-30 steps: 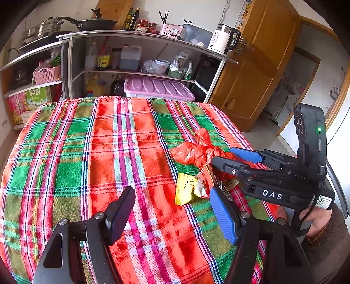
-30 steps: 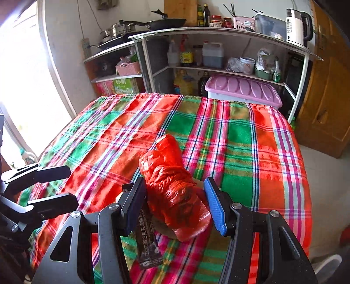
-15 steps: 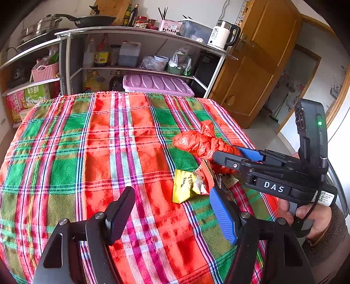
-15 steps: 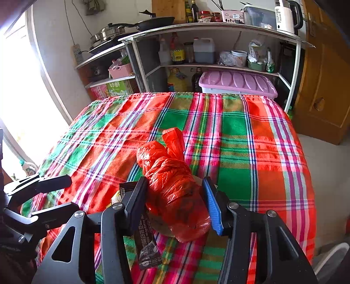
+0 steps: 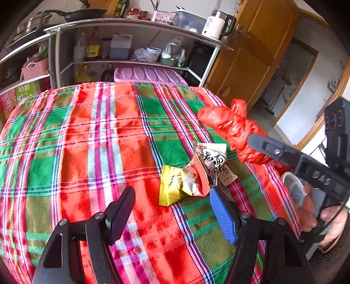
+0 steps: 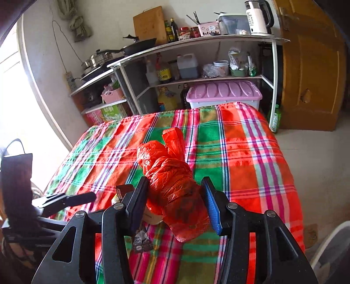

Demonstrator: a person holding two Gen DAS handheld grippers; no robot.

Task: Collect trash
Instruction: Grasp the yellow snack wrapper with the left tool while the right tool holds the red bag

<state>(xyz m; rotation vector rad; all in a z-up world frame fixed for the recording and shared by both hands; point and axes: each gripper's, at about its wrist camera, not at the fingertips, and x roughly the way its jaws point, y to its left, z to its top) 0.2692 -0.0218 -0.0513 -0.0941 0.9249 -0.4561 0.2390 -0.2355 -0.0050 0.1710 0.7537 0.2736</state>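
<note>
A crumpled red plastic bag [image 6: 172,185] hangs clear of the plaid tablecloth [image 5: 87,153], with my right gripper [image 6: 174,185] shut on its middle. From the left wrist view the same red bag [image 5: 229,126] is in the air at the right, above the table's edge. My left gripper [image 5: 171,194] stands open and low over the cloth, holding nothing. Just ahead of its fingertips lies a yellow wrapper [image 5: 170,187], with a red-and-white snack wrapper [image 5: 195,179] and a beige printed wrapper [image 5: 215,161] beside it. A dark wrapper [image 6: 141,240] lies under the right gripper.
Behind the table stands a metal shelf [image 6: 196,43] with pans, bottles and a white kettle [image 6: 258,17], and a purple-lidded bin [image 6: 223,91]. A wooden door [image 6: 310,76] is at the right. A person's hand [image 5: 328,218] grips the right tool. A pale rim [image 6: 332,246] shows beside the table.
The right gripper has closed on the red bag and lifted it up and right off the table, uncovering the beige wrapper. The left gripper has come lower and nearer the wrappers.
</note>
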